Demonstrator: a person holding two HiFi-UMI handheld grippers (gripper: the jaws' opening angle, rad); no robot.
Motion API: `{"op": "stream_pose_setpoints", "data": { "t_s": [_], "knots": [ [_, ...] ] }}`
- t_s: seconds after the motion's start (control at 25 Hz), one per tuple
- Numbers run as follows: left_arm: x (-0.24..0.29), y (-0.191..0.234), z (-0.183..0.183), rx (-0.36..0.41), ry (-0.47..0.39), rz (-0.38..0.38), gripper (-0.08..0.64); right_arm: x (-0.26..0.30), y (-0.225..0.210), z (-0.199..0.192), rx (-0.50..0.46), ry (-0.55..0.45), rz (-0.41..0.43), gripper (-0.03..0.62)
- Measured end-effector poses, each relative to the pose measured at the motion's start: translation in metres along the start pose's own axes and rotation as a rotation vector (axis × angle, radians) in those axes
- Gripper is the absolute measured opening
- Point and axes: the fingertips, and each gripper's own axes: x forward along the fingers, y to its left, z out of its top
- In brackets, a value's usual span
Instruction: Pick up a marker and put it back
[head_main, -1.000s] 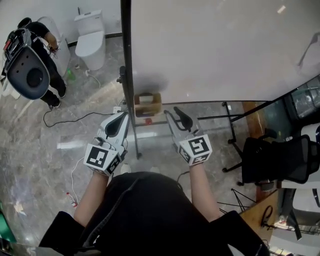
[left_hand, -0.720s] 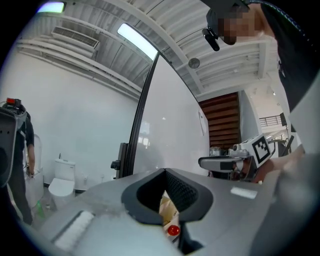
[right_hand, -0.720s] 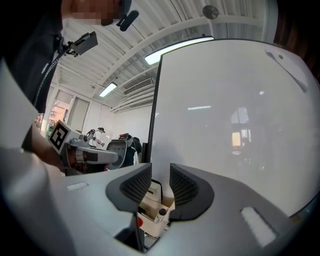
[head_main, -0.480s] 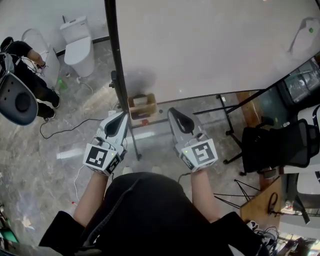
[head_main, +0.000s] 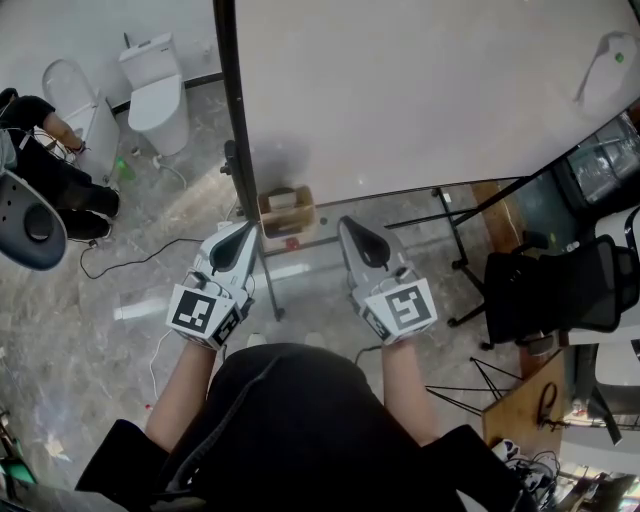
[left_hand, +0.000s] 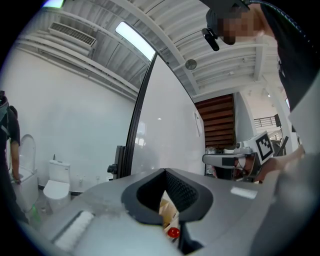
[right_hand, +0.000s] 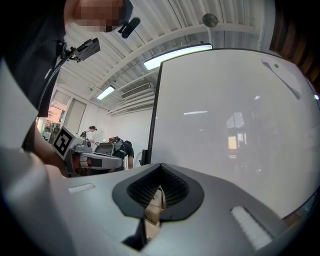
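A small cardboard box (head_main: 285, 210) sits on the ledge under the whiteboard (head_main: 420, 90). Through the left gripper view I see the box (left_hand: 167, 215) with a red round tip (left_hand: 173, 232) below it; I cannot tell if that tip is a marker. My left gripper (head_main: 243, 228) is shut and empty, level with the box's left side. My right gripper (head_main: 345, 222) has just been closing; its jaws now meet with nothing between them, just right of the box. Both grippers (left_hand: 164, 171) (right_hand: 161, 165) point at the board.
The whiteboard's black frame post (head_main: 232, 120) stands between the grippers' tips and the floor behind. A toilet (head_main: 155, 85) and a crouching person (head_main: 50, 165) are at far left. A black office chair (head_main: 560, 295) and the board's stand legs (head_main: 460, 240) are at right. A cable (head_main: 130, 255) trails on the floor.
The right gripper's jaws were apart a second ago and now touch. That gripper also rose slightly toward the board. The left gripper has stayed in place.
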Motion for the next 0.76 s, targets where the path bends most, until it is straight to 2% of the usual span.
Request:
{"op": "stream_pose_setpoints", "data": {
  "t_s": [0.76],
  "knots": [
    [-0.0049, 0.0029, -0.0072, -0.026, 0.009, 0.018, 0.006, 0.0027, 0.0022, -0.0035, 0.011, 0.009, 0.013, 0.008]
  ]
}}
